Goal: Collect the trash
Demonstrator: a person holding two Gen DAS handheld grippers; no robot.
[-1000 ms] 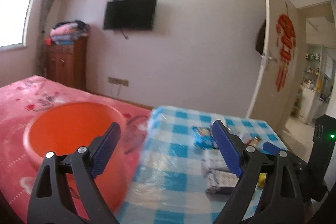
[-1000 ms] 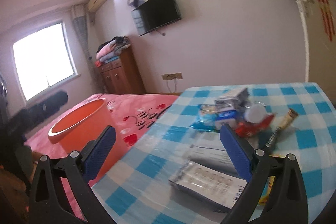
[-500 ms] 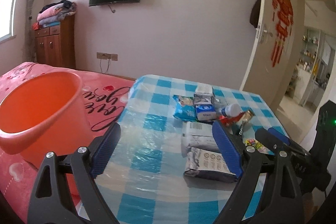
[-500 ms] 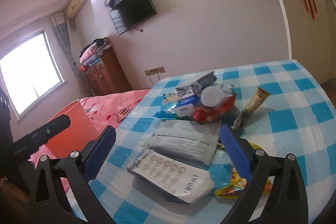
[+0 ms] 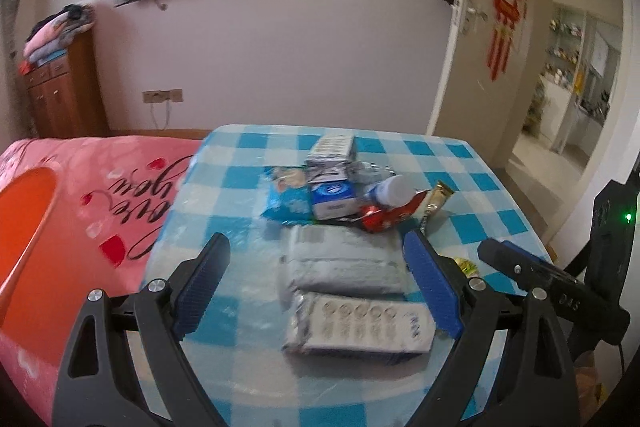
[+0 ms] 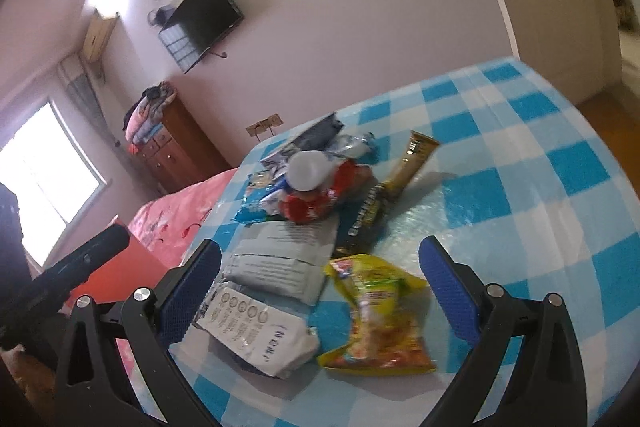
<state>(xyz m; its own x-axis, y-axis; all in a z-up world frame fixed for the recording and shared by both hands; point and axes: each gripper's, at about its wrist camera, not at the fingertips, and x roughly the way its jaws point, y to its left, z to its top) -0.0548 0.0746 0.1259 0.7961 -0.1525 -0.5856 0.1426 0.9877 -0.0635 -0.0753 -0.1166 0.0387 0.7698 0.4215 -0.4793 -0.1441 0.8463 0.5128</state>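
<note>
Writing first: bedspread [image 5: 132, 187] reads "...ove you" in black script, upside down from here. White pack [image 5: 362, 327] at the bench [image 5: 240, 367] near edge shows a row of round seals plus Chinese print, too small to read; same pack [image 6: 256, 331] in right view. Black-and-gold stick [image 6: 366, 221] has lettering, blurred. Blue box [image 5: 332, 201] carries a round logo, unreadable.

Left gripper [image 5: 318, 291]: fingers [image 5: 202, 287] spread wide, holding nothing, hovering over the near edge w/ the white pack and grey pouch [image 5: 342, 263] framed between them. Right gripper [image 6: 320, 291]: fingers [image 6: 450, 291] wide too, nothing held, yellow snack bag [image 6: 376, 311] lying between them on the bench, just beside the white pack. No contact either side.

Rest of the trash sits mid-bench in a heap: blue bag [image 5: 286, 199], red wrapper [image 5: 386, 217], white bottle [image 5: 390, 191], gold stick [image 6: 412, 163] leaning toward the far right corner.

Vs 0.5 s ago: both views closer in on the pile, packs bigger between the fingers. Orange tub [image 5: 24, 239] on the bed has slid to the left frame edge, only a slice showing. Finger spread unchanged.
</note>
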